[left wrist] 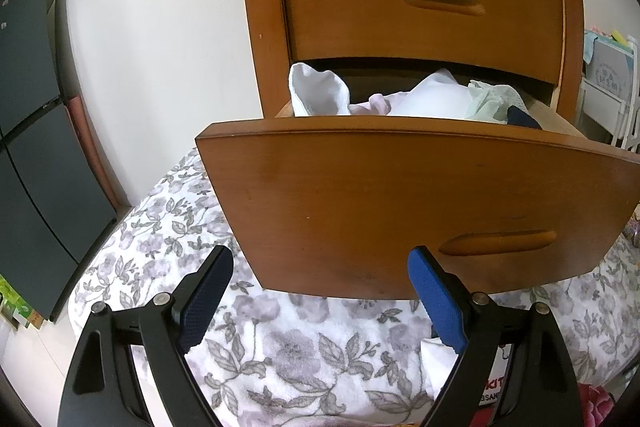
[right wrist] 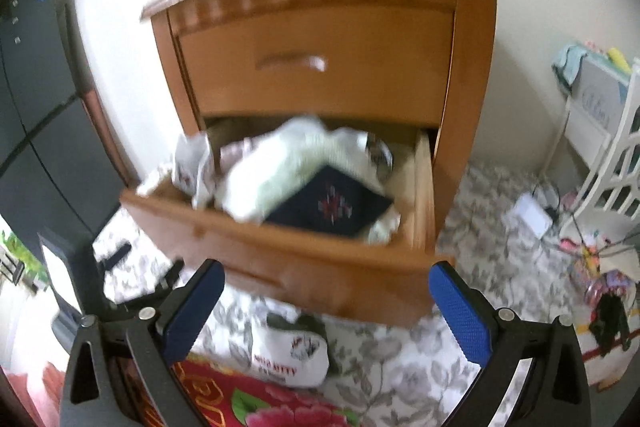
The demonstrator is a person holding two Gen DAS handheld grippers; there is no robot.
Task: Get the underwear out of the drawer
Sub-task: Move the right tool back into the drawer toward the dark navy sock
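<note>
The wooden nightstand [left wrist: 420, 7] has its lower drawer [left wrist: 400, 195] pulled open over the bed. Inside lie crumpled white garments [left wrist: 320, 95] and a navy folded piece [right wrist: 332, 203] with a small red pattern. My left gripper [left wrist: 320, 259] is open, low in front of the drawer's front panel, with nothing between its blue pads. My right gripper [right wrist: 326, 273] is open too, higher up and looking down into the drawer, also holding nothing; its view is blurred. A white printed garment [right wrist: 292, 355] lies on the bed below the drawer front.
A floral grey-and-white blanket [left wrist: 280, 355] covers the bed under the drawer. A dark cabinet [left wrist: 36, 147] stands at the left. A white rack [right wrist: 608, 163] and small clutter sit at the right. A red flowered cloth [right wrist: 260, 403] lies at the near edge.
</note>
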